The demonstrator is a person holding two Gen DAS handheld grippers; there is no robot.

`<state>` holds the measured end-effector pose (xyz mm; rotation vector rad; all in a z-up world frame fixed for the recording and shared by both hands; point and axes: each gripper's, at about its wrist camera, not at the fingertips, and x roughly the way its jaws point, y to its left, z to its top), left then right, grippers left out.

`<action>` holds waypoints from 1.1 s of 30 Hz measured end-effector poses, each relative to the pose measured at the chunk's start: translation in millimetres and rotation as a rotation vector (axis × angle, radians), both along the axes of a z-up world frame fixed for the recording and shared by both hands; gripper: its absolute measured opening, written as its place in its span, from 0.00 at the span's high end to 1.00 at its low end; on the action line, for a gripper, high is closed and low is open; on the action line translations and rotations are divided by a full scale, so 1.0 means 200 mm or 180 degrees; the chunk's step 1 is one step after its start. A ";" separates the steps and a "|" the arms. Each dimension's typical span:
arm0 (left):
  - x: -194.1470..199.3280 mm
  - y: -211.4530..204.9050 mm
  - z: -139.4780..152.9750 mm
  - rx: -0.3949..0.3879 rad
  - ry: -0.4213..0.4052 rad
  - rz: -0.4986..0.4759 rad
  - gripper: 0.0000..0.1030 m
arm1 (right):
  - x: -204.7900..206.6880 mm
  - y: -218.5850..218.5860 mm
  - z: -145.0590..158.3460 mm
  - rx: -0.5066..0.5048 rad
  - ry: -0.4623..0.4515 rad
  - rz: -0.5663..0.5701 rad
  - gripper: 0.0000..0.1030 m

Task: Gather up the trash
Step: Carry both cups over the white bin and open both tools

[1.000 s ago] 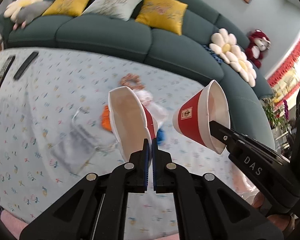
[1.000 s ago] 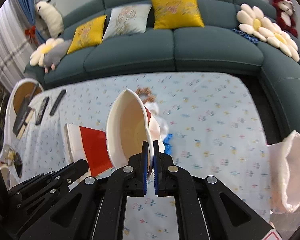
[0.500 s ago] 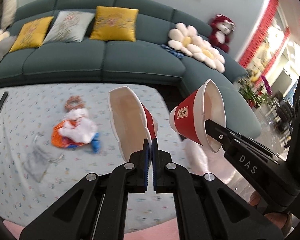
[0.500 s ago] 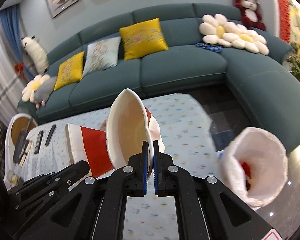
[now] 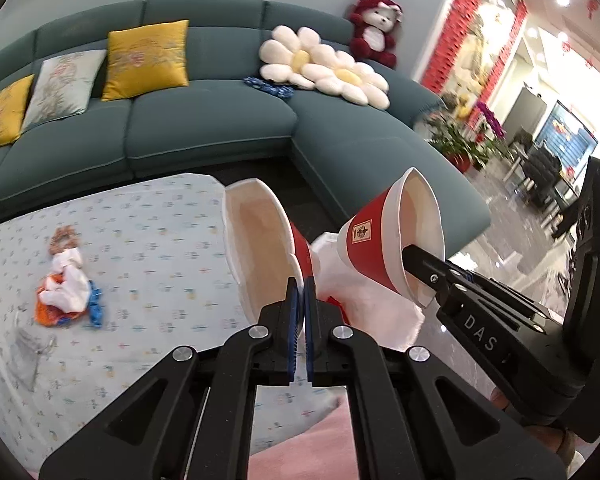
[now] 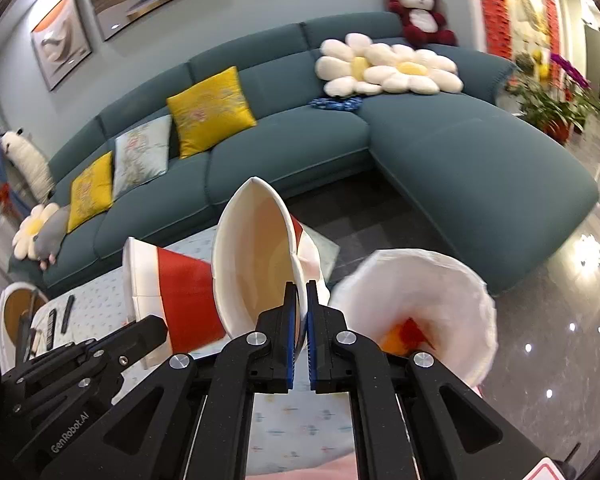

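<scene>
I've swung both grippers off the table toward the white bin bag (image 6: 416, 300): left gripper (image 5: 299, 312) pinching one paper cup (image 5: 260, 248), right gripper (image 6: 299, 320) pinching another cup (image 6: 256, 264), both now beside the bag, ready to drop.

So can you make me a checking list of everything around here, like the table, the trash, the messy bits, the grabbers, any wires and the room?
Surface: table under a pale blue patterned cloth.
Job's things: two red and white paper cups, one in the left hand-held gripper, one in the right hand-held gripper; white-lined trash bin with red and orange scraps inside.
Clutter: crumpled white, orange and blue wrappers; clear plastic bag; dark remotes.
Grippers: both shut on a cup rim.
Cables: nothing seen.
Surroundings: teal corner sofa, yellow cushions, daisy pillows, red plush bear.
</scene>
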<state>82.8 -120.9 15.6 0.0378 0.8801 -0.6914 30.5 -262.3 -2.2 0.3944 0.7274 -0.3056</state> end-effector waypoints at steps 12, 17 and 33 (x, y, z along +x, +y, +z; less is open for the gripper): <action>-0.04 -0.35 -0.10 0.0111 0.0081 -0.0285 0.98 | -0.12 -0.32 -0.18 0.0145 0.0118 -0.0320 0.96; -0.05 -0.46 -0.15 0.0138 0.0143 -0.0362 0.98 | -0.13 -0.41 -0.25 0.0184 0.0196 -0.0403 0.95; -0.01 -0.59 -0.22 0.0144 0.0129 -0.0296 0.66 | -0.12 -0.50 -0.32 0.0180 0.0207 -0.0582 0.66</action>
